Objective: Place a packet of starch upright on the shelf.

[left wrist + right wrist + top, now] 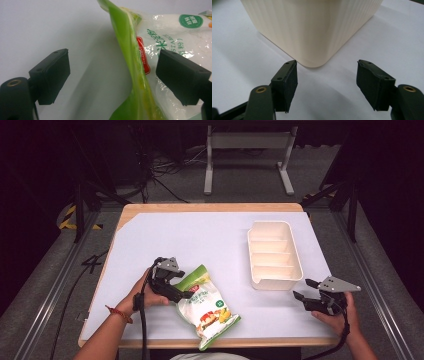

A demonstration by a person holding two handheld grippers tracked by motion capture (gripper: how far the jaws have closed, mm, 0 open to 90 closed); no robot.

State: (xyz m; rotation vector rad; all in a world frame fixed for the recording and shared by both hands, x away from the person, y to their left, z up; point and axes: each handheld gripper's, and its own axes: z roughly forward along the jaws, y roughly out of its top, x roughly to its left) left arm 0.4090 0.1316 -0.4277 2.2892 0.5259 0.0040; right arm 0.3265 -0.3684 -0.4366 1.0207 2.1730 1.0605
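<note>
Worktop [150, 227], white sheet over a wooden board, seen from the high view: one snack bag [207, 307], green-edged with a white printed face, lies flat near the front edge, left of centre. One left gripper [182, 287] sits at the bag's upper left corner, its fingers reaching over the green top edge. The left hand [147, 296] grips it from behind, forearm coming in from the lower left, with a red cord at the wrist. One cream tray [274, 254] with four compartments stands to the right of centre, long side running away from the person. One right gripper [306, 290] rests just off the tray's near right corner, fingers pointed left toward it. The right hand [336, 312] holds it low, close to the worktop's front right corner.

Left gripper view: two black fingers [51, 75], spread wide and released. The bag's green sealed edge [130, 62] stands up between them, nearer the right-hand finger, which lies against or just over the clear white face of the bag; whether it touches cannot be told. The left-hand finger is well clear, over bare worktop.

Right gripper view: two black fingers [287, 82], spread wide, nothing between them. The tray's rounded corner [312, 37] rises just beyond the tips, closest to the left-hand finger, which is very near but apart from the wall.
</note>
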